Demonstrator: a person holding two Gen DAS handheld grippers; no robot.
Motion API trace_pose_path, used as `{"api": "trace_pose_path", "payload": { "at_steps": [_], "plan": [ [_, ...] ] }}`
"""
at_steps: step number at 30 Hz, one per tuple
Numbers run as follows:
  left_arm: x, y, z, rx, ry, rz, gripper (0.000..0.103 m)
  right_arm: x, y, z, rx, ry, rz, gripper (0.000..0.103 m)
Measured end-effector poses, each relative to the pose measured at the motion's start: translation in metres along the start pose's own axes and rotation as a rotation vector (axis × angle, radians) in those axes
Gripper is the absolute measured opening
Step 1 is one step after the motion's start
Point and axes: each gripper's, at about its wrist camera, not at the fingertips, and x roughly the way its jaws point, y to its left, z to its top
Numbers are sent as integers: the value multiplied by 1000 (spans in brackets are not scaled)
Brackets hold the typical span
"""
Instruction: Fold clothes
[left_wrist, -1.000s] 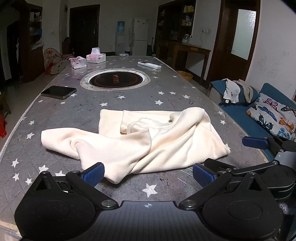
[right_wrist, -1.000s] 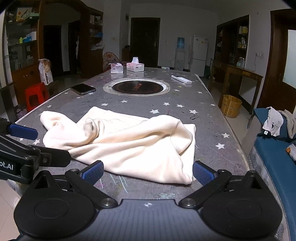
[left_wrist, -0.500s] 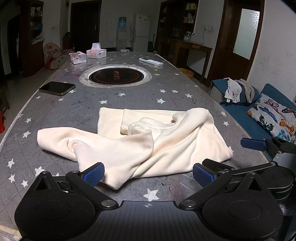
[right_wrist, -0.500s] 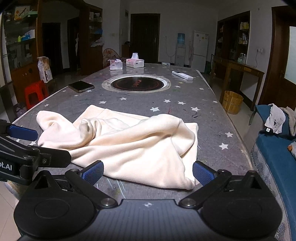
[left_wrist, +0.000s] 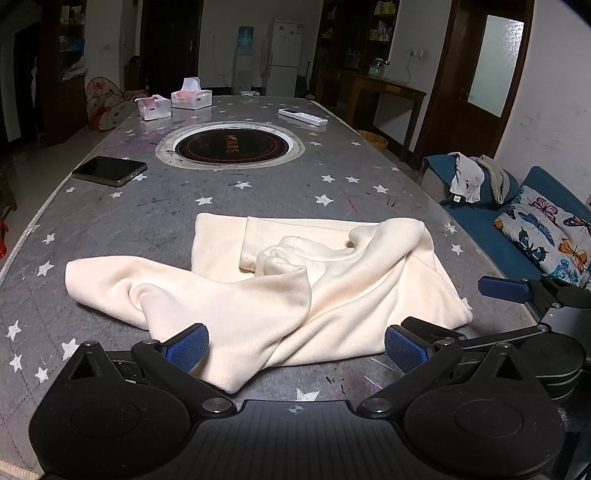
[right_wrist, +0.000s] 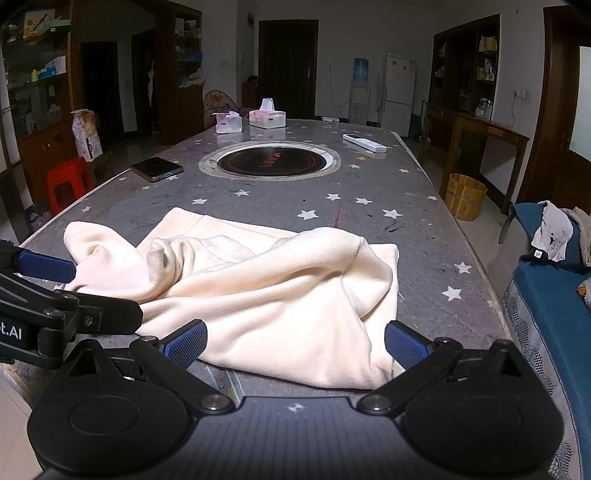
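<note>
A cream garment (left_wrist: 280, 288) lies crumpled on the grey star-patterned table (left_wrist: 258, 192), one sleeve stretched out to the left. My left gripper (left_wrist: 295, 345) is open just in front of the garment's near edge, its blue pads on either side of a hanging fold. In the right wrist view the same garment (right_wrist: 266, 295) fills the near table, and my right gripper (right_wrist: 295, 343) is open at its near hem. The right gripper shows at the right edge of the left wrist view, the left gripper at the left edge of the right wrist view.
A round inset hob (left_wrist: 231, 146) sits mid-table. A phone (left_wrist: 109, 170) lies at the left edge, two tissue boxes (left_wrist: 173, 102) and a remote (left_wrist: 303, 116) at the far end. A blue sofa (left_wrist: 517, 236) with clothes stands right of the table; a wooden bucket (right_wrist: 464, 192) is on the floor.
Both grippers have edged forward toward the garment's near edge, so it looms slightly larger. The garment itself has not moved.
</note>
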Motion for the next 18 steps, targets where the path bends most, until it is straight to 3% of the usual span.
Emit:
{"api": "trace_pose_path", "payload": {
  "at_steps": [18],
  "plan": [
    [10, 2, 15, -21, 2, -2, 103, 10, -9, 10, 30, -15, 8, 103]
  ]
}}
